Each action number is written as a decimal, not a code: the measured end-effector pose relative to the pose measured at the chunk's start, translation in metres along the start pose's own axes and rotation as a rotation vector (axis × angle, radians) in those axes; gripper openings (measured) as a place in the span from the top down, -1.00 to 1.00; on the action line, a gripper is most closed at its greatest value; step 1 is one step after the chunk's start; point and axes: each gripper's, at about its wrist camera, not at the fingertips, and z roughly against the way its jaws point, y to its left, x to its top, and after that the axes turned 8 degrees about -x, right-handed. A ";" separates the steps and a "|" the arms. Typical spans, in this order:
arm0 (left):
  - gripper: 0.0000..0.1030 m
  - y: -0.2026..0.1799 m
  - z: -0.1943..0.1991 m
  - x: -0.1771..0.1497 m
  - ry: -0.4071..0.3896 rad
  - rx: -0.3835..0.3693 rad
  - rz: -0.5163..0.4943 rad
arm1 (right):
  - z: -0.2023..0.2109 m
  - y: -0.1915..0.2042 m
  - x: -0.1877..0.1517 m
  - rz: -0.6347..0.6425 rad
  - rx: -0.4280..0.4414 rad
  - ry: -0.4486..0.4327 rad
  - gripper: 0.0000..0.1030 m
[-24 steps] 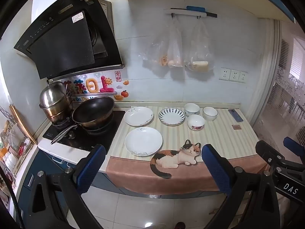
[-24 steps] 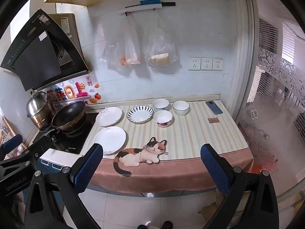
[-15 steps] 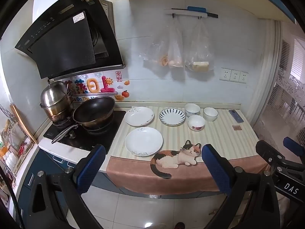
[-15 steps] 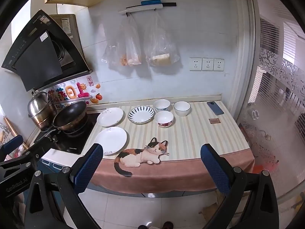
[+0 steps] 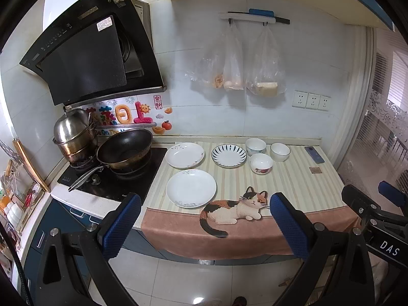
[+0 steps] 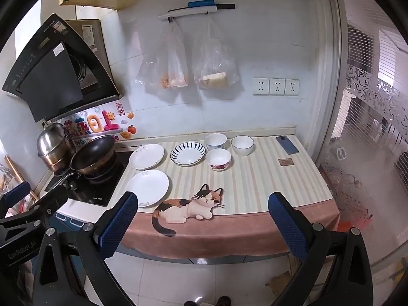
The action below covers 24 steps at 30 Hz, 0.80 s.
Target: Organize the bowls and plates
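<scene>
Crockery spread loose on the striped counter mat, nothing stacked yet. Farthest left, near the hob, two white plates: rear plate by the wall side, front plate close to the mat's front edge. Next along, a blue-striped plate, apart from both. Then three bowls in a tight cluster: patterned bowl at the back, red-flowered bowl in front of it, plain white bowl rightmost. Beyond them, a phone and a small brown square.

Left gripper held back from the counter edge, jaws spread wide, nothing between them. Right gripper likewise wide apart and empty, well short of the dishes.

Judged glazed ceramic throughout: stiff, fairly heavy for two fingers, slick, and prone to chip if knocked together. Plates lying flat, so best pinched at the raised rim, one finger under the lip. Bowls best taken across the wall at the rim, one finger inside.
</scene>
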 end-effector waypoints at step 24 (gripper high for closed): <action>-1.00 -0.016 0.011 0.000 -0.001 -0.022 -0.005 | 0.015 -0.016 0.000 -0.015 -0.014 -0.010 -1.00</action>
